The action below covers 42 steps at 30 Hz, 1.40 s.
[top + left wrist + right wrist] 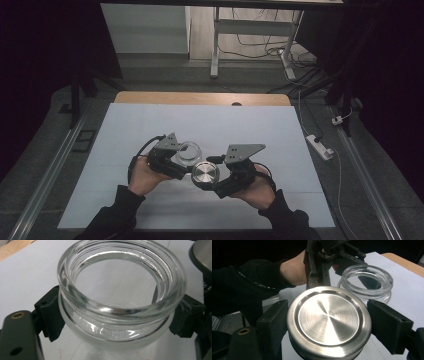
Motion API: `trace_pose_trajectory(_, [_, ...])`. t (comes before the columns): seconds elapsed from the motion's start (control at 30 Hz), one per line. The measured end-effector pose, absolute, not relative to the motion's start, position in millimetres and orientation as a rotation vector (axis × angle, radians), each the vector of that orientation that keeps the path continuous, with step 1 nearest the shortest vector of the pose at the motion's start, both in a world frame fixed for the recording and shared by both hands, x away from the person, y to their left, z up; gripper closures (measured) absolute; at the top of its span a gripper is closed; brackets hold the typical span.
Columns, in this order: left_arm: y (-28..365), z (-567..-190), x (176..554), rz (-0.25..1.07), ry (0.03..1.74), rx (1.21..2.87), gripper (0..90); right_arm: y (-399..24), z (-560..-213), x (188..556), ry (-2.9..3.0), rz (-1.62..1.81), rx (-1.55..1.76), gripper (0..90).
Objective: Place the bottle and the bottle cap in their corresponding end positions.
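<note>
- The left gripper has its jaws pressed against both sides of a clear glass jar, below the thick rim; the black pads touch the glass.
- The jar stands upright with its open mouth facing up, at the middle of the white table.
- The right gripper clamps a round brushed-steel lid from both sides, its flat top facing up and roughly level.
- In the high view the lid sits just beside the jar, toward the person and to its right, the two nearly touching.
- The person's left hand and right hand hold the grippers, dark sleeves entering from the near edge.
- Bare white table surrounds the pair on every side, with wide room toward the far wooden edge.
- Off the table's right side, a white power strip lies on the floor.
</note>
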<state>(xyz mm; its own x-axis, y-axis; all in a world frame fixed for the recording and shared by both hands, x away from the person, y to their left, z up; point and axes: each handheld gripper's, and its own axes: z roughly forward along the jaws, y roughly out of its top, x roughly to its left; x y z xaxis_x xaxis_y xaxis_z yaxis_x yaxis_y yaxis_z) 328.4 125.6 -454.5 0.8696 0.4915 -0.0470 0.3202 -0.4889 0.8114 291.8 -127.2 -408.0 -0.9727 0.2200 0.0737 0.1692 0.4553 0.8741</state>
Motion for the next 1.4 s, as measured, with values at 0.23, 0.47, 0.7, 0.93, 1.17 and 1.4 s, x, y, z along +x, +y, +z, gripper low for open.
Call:
trace_pose_trajectory(0.23, [125,-450,333,0.257,0.583,2.113,16.0,-126,-412,287,2.626,1.586,0.349,19.7])
trace_pose_trajectory(0.47, [124,-448,342,0.274,0.59,2.101,16.0,-126,-419,282,2.624,1.57,0.34,19.7])
trace_pose_trajectory(0.7, [118,-448,351,0.278,0.585,2.103,16.0,-128,-425,280,2.619,1.56,0.343,19.7])
trace_pose_trajectory(0.93, [111,-450,364,0.285,0.589,2.098,16.0,-129,-436,277,2.62,1.55,0.34,19.8])
trace_pose_trajectory(1.17, [106,-451,372,0.282,0.587,2.092,16.0,-127,-446,275,2.628,1.525,0.339,19.7])
trace_pose_trajectory(1.4, [103,-454,381,0.284,0.591,2.087,16.0,-126,-456,276,2.633,1.507,0.355,19.7])
